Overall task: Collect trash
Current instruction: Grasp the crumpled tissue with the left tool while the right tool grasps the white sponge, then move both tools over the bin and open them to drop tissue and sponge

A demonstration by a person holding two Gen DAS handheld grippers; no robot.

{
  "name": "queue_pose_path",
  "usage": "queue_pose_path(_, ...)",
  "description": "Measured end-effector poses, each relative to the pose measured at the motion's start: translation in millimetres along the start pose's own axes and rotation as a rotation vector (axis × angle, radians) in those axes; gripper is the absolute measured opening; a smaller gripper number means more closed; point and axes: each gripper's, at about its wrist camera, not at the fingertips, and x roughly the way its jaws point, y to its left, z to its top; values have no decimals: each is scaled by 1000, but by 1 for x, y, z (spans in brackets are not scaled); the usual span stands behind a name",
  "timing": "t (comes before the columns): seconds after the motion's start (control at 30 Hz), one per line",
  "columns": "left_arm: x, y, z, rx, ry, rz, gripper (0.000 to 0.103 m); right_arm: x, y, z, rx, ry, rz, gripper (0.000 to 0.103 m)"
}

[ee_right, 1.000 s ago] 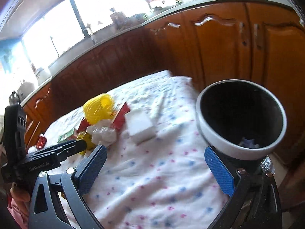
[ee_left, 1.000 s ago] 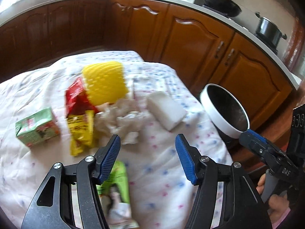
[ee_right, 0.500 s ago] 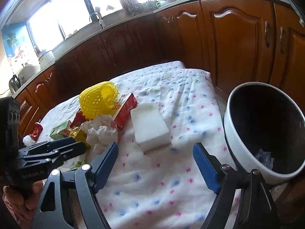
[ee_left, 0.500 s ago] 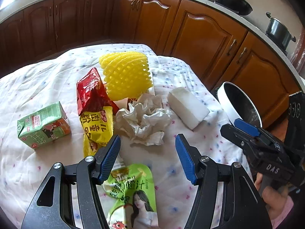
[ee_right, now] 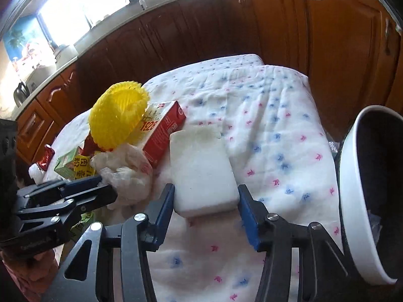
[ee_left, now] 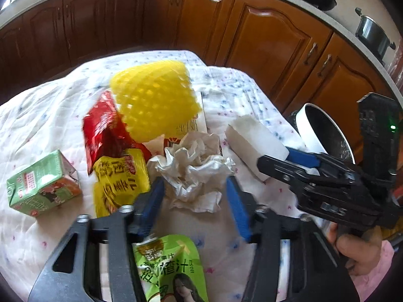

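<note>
Jaws of both grippers have just been closing. Left gripper (ee_left: 194,188) now brackets the crumpled tissue (ee_left: 194,166); right gripper (ee_right: 206,201) pinches the white foam block (ee_right: 201,168). Trash bin (ee_right: 357,201) waits just right of it, so 2 pickups look ready.

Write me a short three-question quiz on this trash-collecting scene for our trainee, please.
1. Multiple choice: what lies between the right tongs? A) green juice carton B) white foam block C) yellow foam net
2. True or false: the yellow foam net lies inside the bin.
3. Fill in: the pouch nearest the left wrist camera is mostly ____ in colour.

Key
1. B, the white foam block. The tongs have just been closing with it between them. Whether the pads press on it yet is unclear.
2. False.
3. Green.
</note>
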Motion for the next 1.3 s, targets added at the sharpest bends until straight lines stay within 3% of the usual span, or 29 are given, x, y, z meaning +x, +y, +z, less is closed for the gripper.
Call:
queue_pose_path(0.07,4,1,-1,-2,16,-18,21,-7,0,-3,5,-16,-1,50)
queue_pose_path(0.17,0,1,-3,6,-1,-16,17,-18,-2,-7,19,-40,2,50)
queue_pose_path(0.7,-49,-31,-16,65,-95,-90,14,-99,-15,-50,118,-190,-67,50)
queue_pose_path(1.3,-40,-114,-15,192,-78,-170,14,-159,-79,-85,250,-278,-191,50)
